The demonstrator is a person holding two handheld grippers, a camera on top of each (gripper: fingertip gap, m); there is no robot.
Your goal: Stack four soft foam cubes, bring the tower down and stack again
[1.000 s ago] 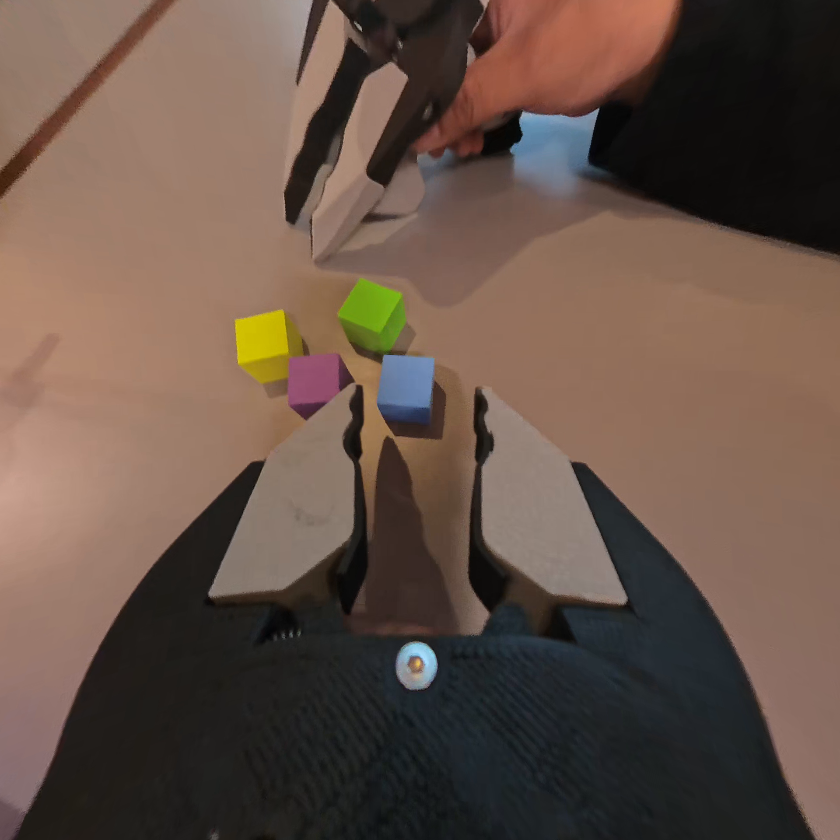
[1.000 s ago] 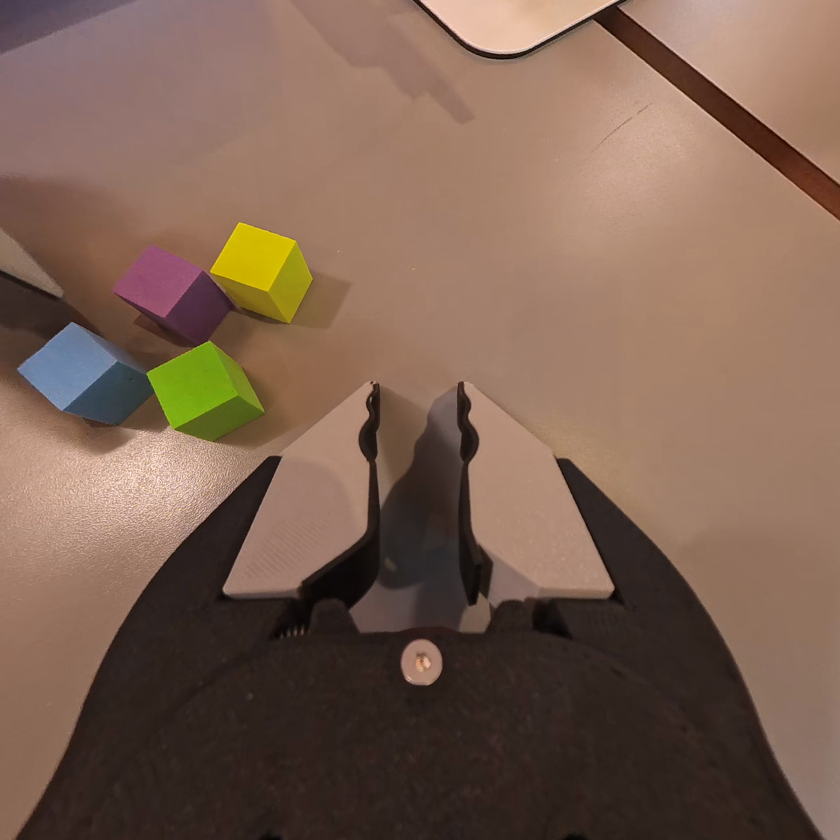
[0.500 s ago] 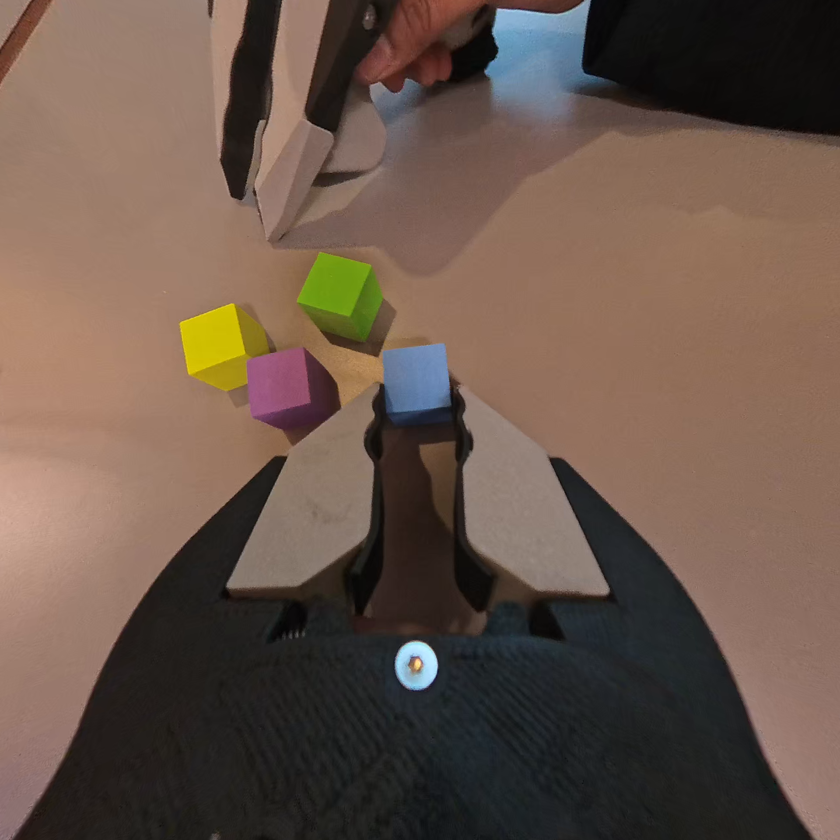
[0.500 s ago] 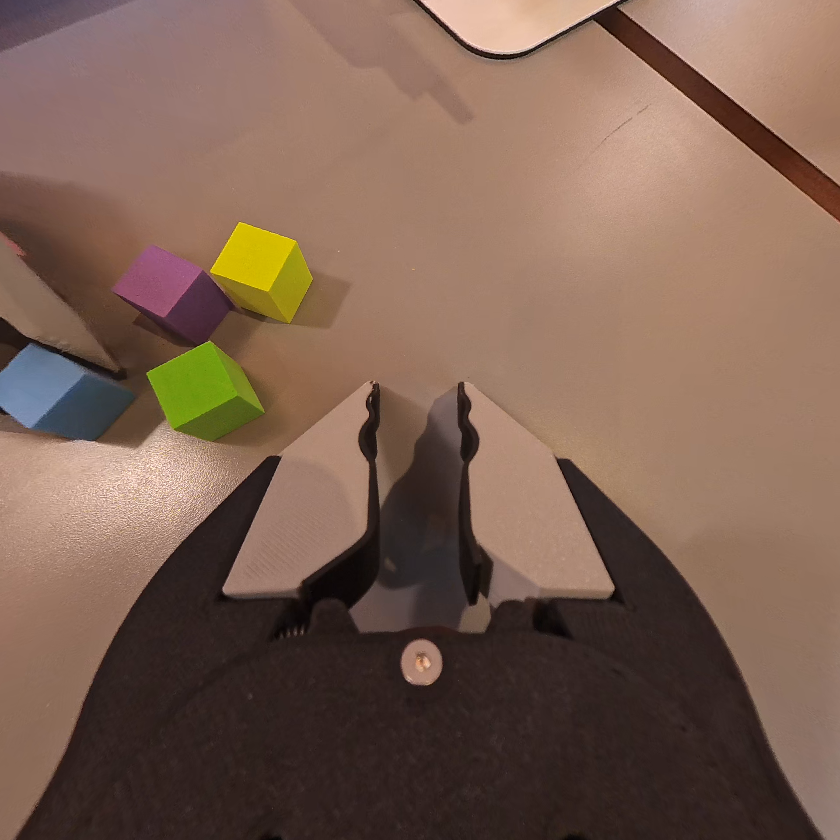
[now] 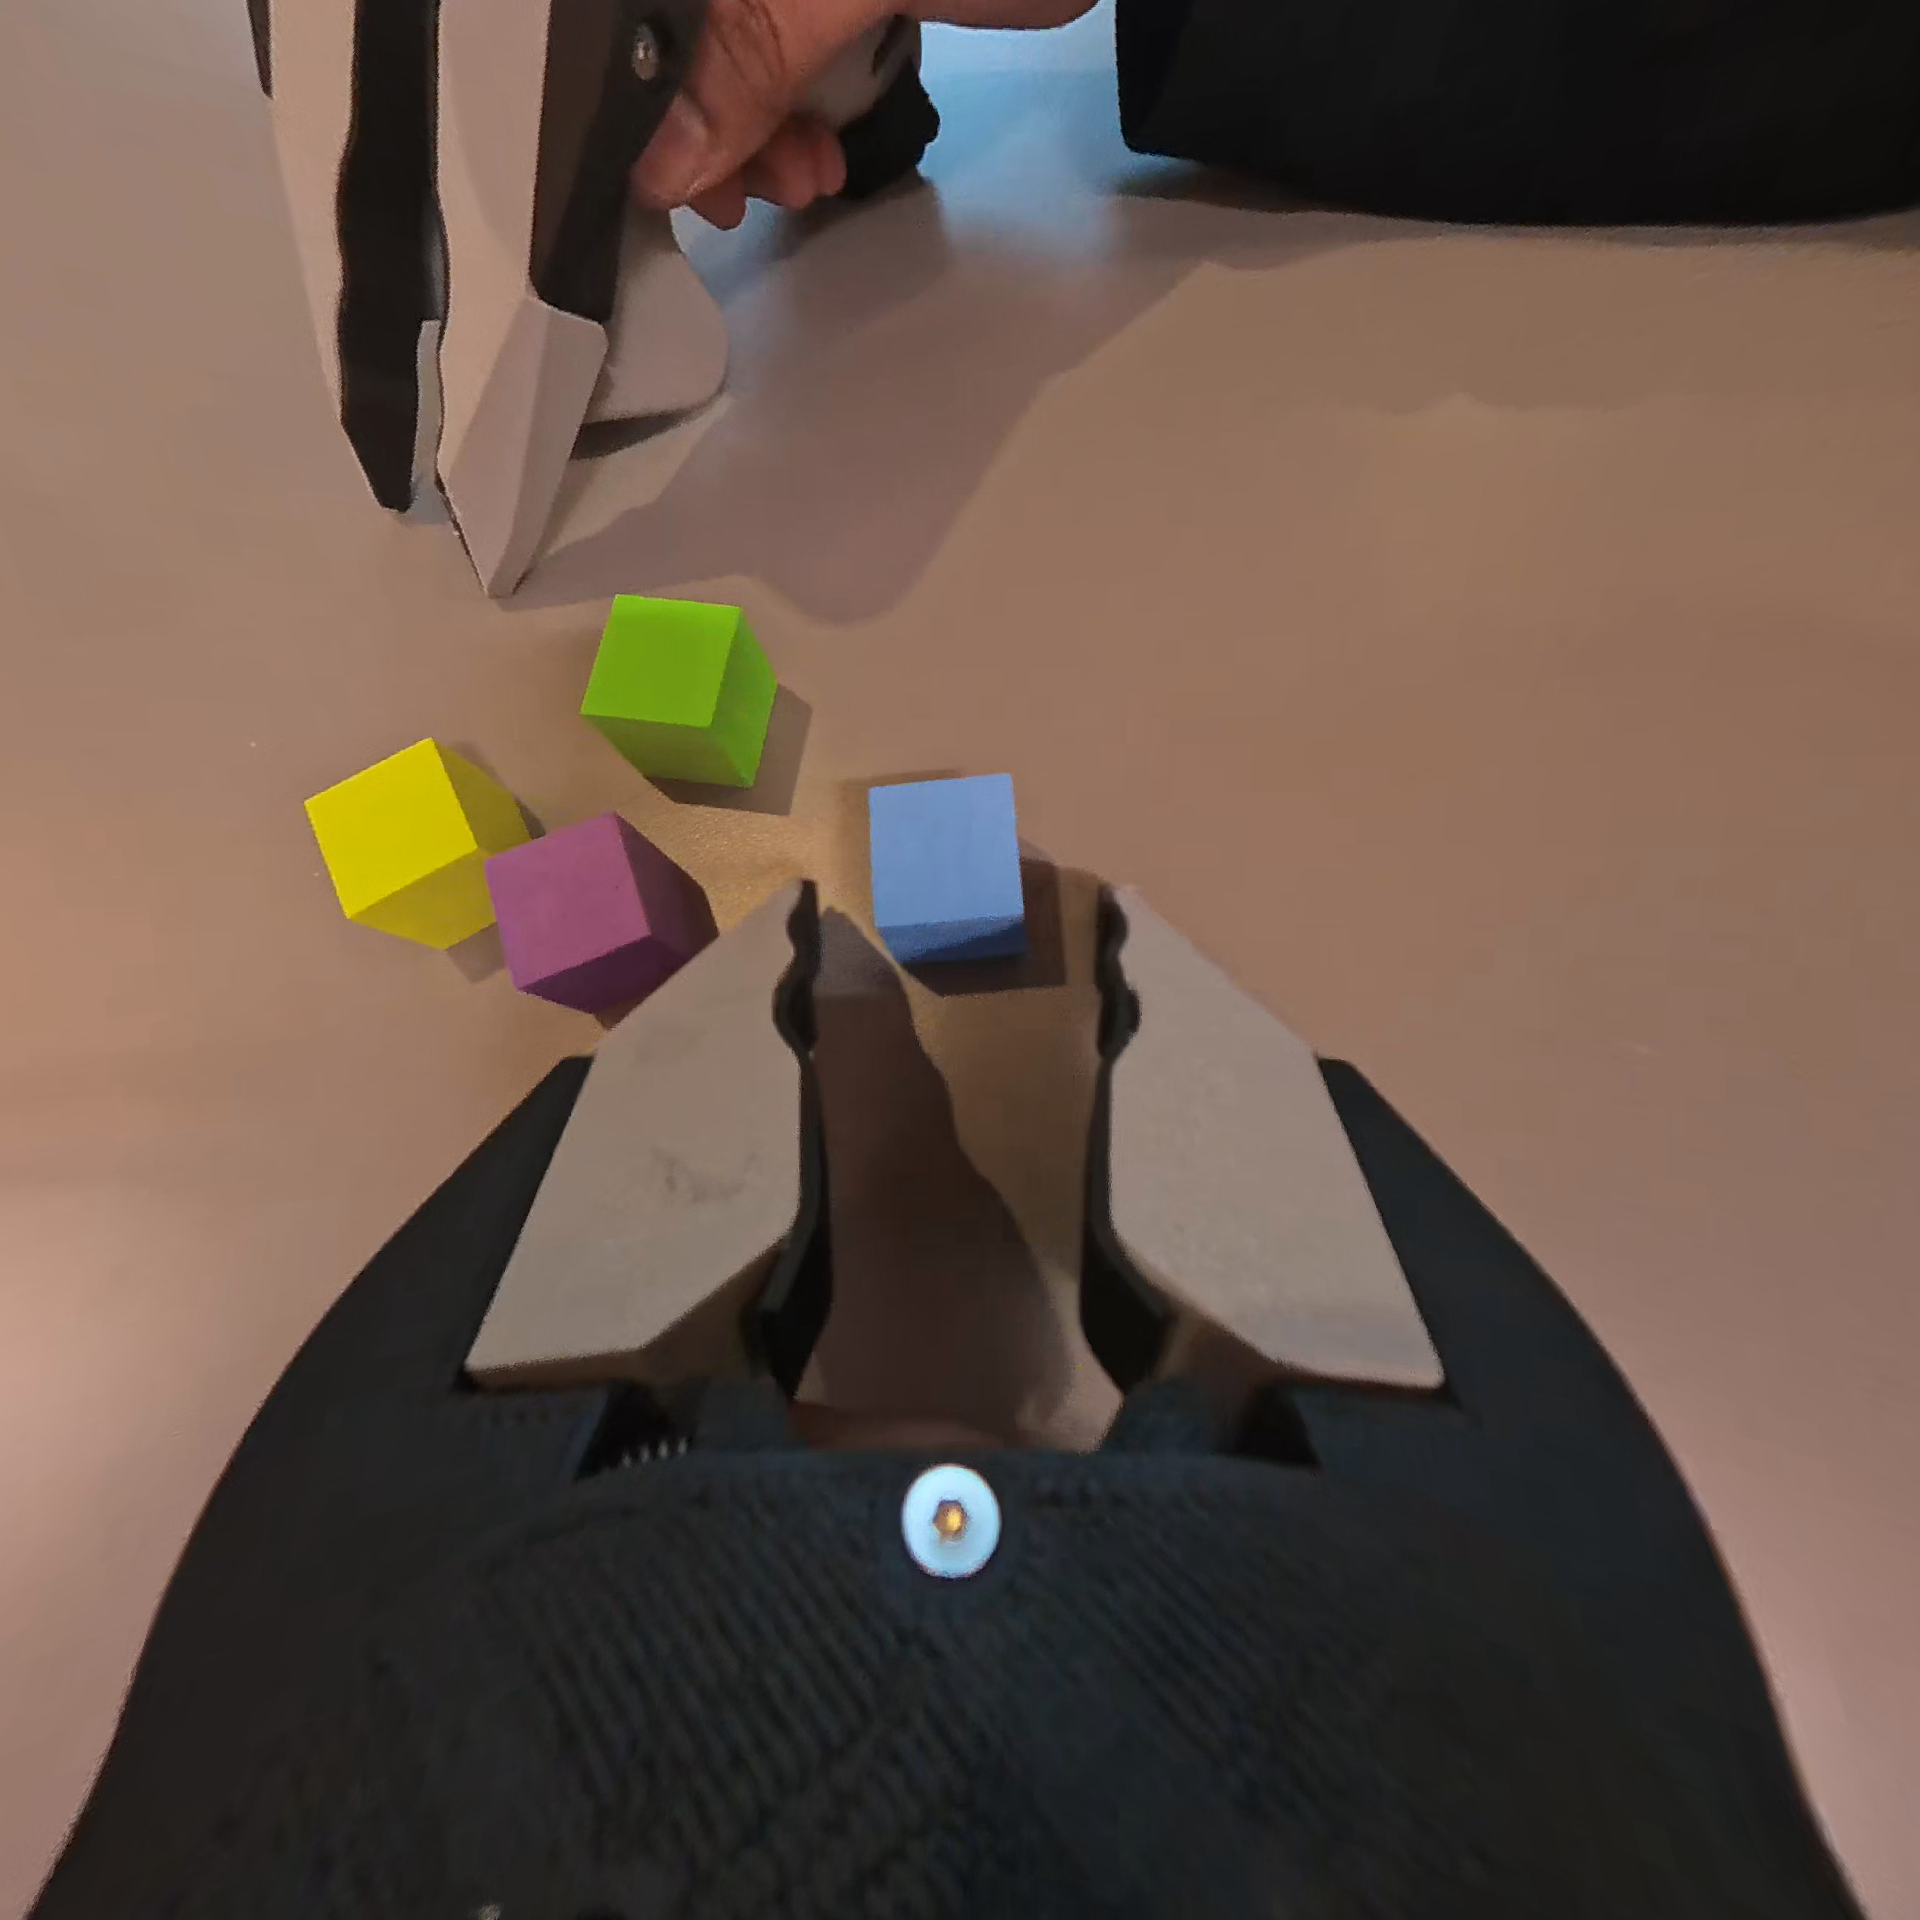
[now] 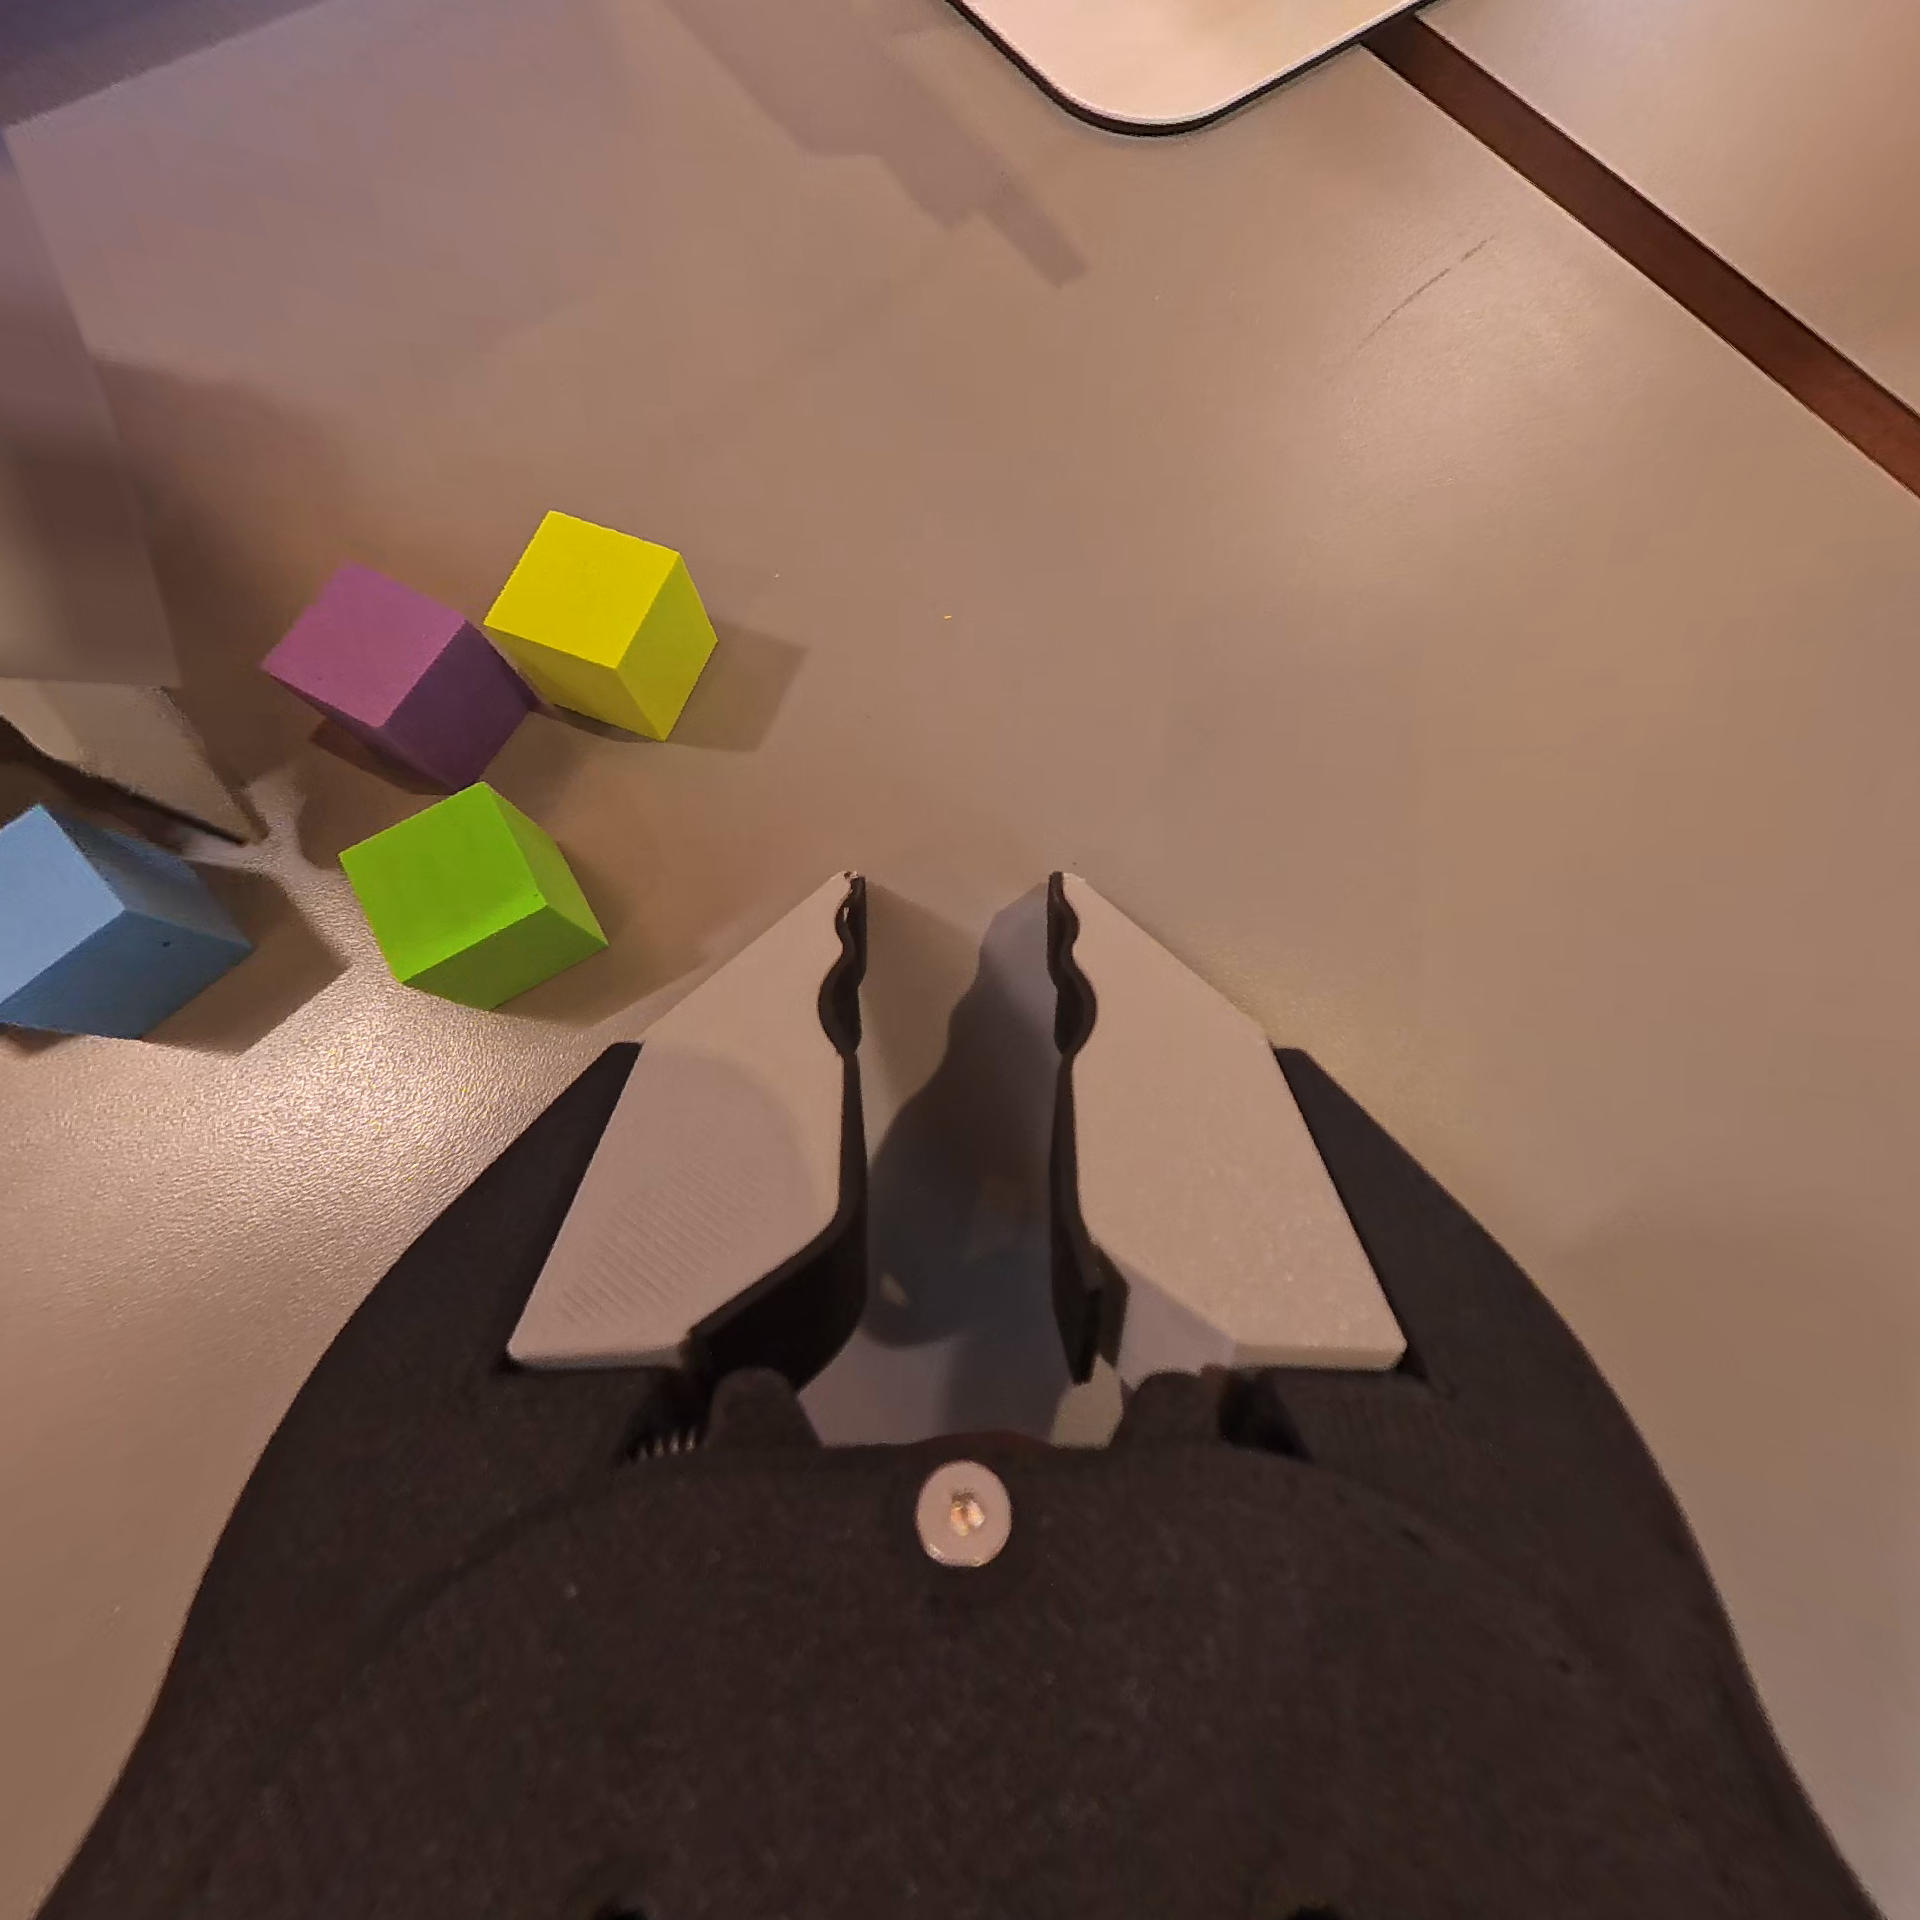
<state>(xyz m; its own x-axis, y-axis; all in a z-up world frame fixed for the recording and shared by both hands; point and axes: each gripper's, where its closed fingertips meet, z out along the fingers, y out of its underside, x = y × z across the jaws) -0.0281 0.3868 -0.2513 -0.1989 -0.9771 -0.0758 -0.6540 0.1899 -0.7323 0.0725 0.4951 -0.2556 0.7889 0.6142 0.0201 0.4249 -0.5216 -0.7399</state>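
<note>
Four foam cubes lie loose on the tan table. In the left wrist view the blue cube (image 5: 945, 862) stands just ahead of my left gripper (image 5: 954, 899), between its open fingertips and touching neither. The purple cube (image 5: 592, 909), yellow cube (image 5: 405, 836) and green cube (image 5: 675, 686) lie to its left. My right gripper (image 6: 954, 883) is open and empty, right of the green cube (image 6: 468, 894), with the purple cube (image 6: 400, 670), yellow cube (image 6: 603, 623) and blue cube (image 6: 94, 925) farther left. It also shows in the left wrist view (image 5: 478, 499), behind the green cube.
A hand (image 5: 748, 156) and a dark sleeve (image 5: 1507, 104) are at the top of the left wrist view. A white flat slab with a dark rim (image 6: 1174, 52) lies far ahead of the right gripper. A dark brown strip (image 6: 1662, 260) crosses the table at the right.
Half a second ago my left gripper was shut on the blue cube; now it has opened and the cube stands free, shifted a little away from the green one. The right gripper has not moved.
</note>
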